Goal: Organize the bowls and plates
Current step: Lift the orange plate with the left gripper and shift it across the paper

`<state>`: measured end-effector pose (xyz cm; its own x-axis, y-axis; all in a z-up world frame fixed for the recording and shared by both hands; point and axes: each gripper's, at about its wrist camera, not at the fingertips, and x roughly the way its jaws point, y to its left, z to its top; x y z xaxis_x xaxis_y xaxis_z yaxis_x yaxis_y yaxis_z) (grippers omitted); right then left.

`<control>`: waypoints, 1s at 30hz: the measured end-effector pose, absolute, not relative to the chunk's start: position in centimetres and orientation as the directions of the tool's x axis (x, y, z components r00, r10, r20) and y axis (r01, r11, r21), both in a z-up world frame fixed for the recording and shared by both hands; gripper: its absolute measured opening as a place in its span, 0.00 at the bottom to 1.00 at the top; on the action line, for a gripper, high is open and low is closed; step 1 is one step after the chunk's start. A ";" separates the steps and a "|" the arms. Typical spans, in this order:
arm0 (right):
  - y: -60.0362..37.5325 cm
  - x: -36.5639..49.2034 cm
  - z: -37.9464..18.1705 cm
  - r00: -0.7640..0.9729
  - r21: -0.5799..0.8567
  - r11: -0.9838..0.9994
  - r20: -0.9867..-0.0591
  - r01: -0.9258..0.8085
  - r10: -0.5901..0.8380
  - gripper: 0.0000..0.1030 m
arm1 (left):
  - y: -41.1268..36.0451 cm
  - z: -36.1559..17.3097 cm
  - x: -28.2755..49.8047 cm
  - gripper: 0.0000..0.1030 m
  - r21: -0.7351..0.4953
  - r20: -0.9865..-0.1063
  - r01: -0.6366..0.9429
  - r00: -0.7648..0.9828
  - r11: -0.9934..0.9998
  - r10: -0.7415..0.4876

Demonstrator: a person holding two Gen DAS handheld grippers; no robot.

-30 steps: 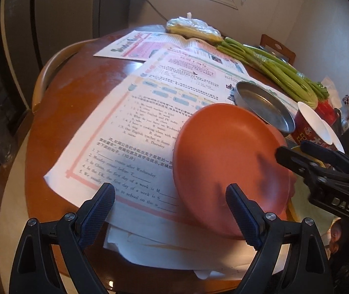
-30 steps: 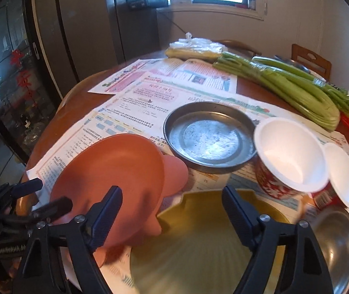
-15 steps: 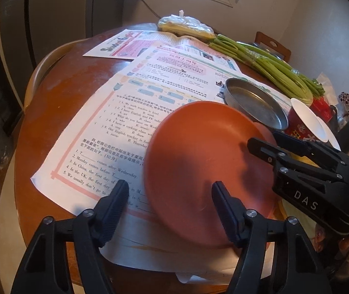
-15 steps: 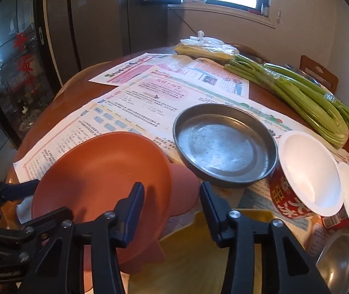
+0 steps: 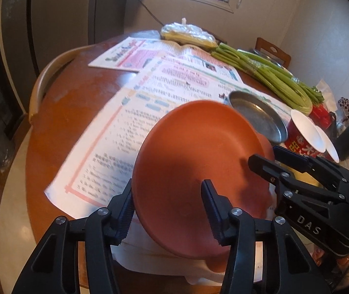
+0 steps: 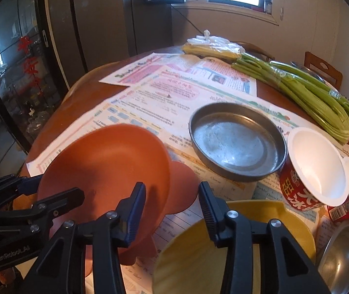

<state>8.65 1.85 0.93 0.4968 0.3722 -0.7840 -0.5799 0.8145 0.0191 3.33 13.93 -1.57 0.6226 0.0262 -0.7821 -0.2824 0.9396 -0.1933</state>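
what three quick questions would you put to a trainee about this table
1. True or false: the round metal pan holds food.
2. Which dish is tipped up at an angle rather than sitting flat? A: orange plate. B: yellow dish. C: red cup.
3. What covers the table under the dishes?

Key: 1 false, it is empty. 2 A. 3 printed papers.
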 end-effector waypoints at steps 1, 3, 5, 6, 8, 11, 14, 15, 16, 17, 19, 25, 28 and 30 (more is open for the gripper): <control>1.9 8.6 1.1 0.499 0.023 0.815 -0.781 -0.579 0.376 0.44 | 14.2 -1.3 3.4 0.52 -0.192 -0.780 -0.283 0.625 0.940 0.029; 2.1 8.7 1.8 0.499 0.037 0.816 -0.775 -0.577 0.388 0.44 | 14.7 -0.6 3.6 0.52 -0.191 -0.772 -0.283 0.635 0.940 0.034; 2.4 8.8 2.1 0.497 0.045 0.814 -0.772 -0.578 0.396 0.44 | 15.0 -0.1 3.9 0.52 -0.182 -0.765 -0.288 0.642 0.940 0.048; 2.6 9.0 2.4 0.497 0.050 0.814 -0.769 -0.579 0.401 0.44 | 15.3 0.1 4.1 0.52 -0.179 -0.762 -0.291 0.646 0.940 0.055; 3.0 9.3 2.6 0.496 0.056 0.814 -0.768 -0.578 0.405 0.44 | 15.9 0.5 4.6 0.52 -0.174 -0.755 -0.298 0.652 0.939 0.067; 3.8 9.8 2.8 0.489 0.072 0.812 -0.766 -0.579 0.417 0.44 | 16.9 0.7 5.2 0.52 -0.172 -0.751 -0.313 0.655 0.934 0.081; 4.3 10.0 2.8 0.481 0.087 0.809 -0.765 -0.581 0.427 0.44 | 17.9 0.4 5.9 0.52 -0.170 -0.756 -0.332 0.648 0.928 0.094; 4.4 10.1 2.8 0.478 0.093 0.807 -0.764 -0.582 0.433 0.44 | 18.2 0.2 6.1 0.52 -0.171 -0.758 -0.336 0.646 0.926 0.094; 4.6 10.1 2.7 0.477 0.093 0.806 -0.765 -0.584 0.434 0.44 | 18.4 0.0 6.3 0.52 -0.171 -0.762 -0.339 0.641 0.925 0.093; 4.7 10.2 2.6 0.475 0.095 0.806 -0.765 -0.584 0.434 0.44 | 18.6 -0.2 6.6 0.52 -0.171 -0.765 -0.341 0.638 0.924 0.094; 4.9 10.4 2.3 0.468 0.099 0.805 -0.769 -0.585 0.435 0.44 | 18.8 -0.6 7.0 0.52 -0.169 -0.770 -0.343 0.632 0.924 0.094; 4.7 11.2 1.3 0.452 0.117 0.814 -0.782 -0.569 0.429 0.44 | 18.8 -1.6 8.3 0.52 -0.156 -0.784 -0.338 0.614 0.928 0.092; 4.6 11.6 0.9 0.437 0.132 0.814 -0.789 -0.566 0.432 0.44 | 18.8 -1.9 8.7 0.53 -0.147 -0.786 -0.340 0.610 0.929 0.099; 4.6 11.8 0.7 0.429 0.139 0.814 -0.793 -0.565 0.433 0.44 | 18.9 -2.1 9.0 0.53 -0.139 -0.790 -0.344 0.604 0.929 0.106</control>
<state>11.77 4.62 0.66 0.4291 0.4333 -0.7926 -0.5646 0.8136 0.1392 8.99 18.91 -2.08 0.6041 0.1058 -0.7898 -0.3440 0.9287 -0.1387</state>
